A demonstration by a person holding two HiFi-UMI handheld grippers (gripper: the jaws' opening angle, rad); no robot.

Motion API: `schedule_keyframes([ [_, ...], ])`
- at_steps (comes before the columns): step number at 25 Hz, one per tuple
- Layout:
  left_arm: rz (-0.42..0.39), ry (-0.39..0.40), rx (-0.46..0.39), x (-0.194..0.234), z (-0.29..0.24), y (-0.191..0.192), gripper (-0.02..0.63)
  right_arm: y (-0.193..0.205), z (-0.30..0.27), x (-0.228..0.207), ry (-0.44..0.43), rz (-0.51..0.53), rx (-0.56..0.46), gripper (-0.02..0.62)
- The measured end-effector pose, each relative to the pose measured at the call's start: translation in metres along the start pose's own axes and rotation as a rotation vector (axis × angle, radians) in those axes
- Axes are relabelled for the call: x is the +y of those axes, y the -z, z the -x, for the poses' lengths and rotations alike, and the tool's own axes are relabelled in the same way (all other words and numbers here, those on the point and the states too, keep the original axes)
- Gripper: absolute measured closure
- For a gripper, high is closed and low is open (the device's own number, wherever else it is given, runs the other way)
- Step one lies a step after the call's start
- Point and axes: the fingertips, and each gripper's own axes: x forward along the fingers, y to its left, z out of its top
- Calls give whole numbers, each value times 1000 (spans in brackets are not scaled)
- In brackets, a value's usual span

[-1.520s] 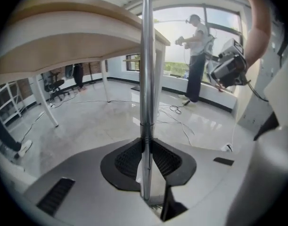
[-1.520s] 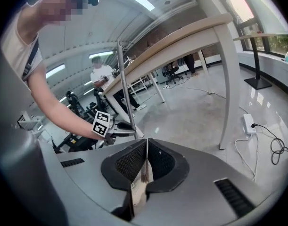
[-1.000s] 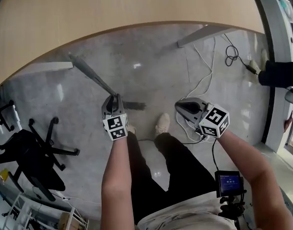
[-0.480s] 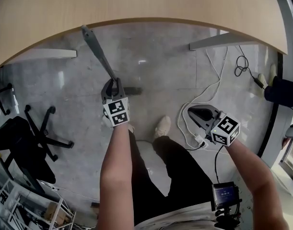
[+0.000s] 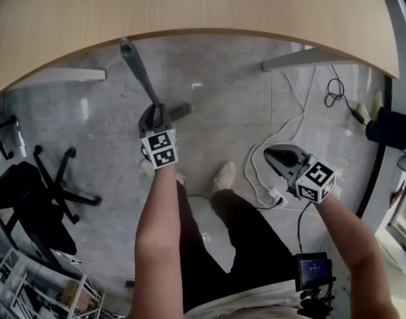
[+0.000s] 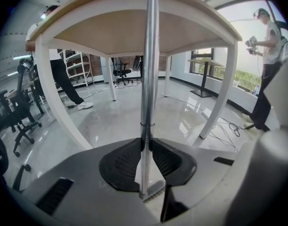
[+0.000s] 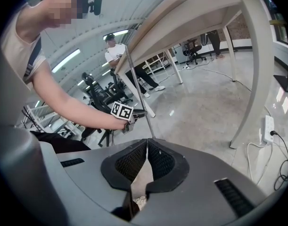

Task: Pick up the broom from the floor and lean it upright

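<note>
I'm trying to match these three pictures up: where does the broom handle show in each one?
Head view: the broom handle slants up-left of centre, from the left gripper toward the table's edge.
Left gripper view: dead centre, upright, clamped in that gripper.
Right gripper view: a thin slanted pole left of centre.
Shared landmark: the wooden table, seen overhead in both gripper views.

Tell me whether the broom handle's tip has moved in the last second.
Yes. In the head view the broom handle's tip has gone from the white table leg's end up to the table edge.
</note>
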Motion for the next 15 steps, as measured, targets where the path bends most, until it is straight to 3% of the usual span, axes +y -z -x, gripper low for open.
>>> schedule_keyframes([
  [9, -31, 5, 17, 0, -7, -1, 532, 3, 4, -5, 16, -9, -1, 574],
  [15, -53, 8, 21, -3, -7, 0, 466, 2, 6, -5, 28, -7, -4, 574],
])
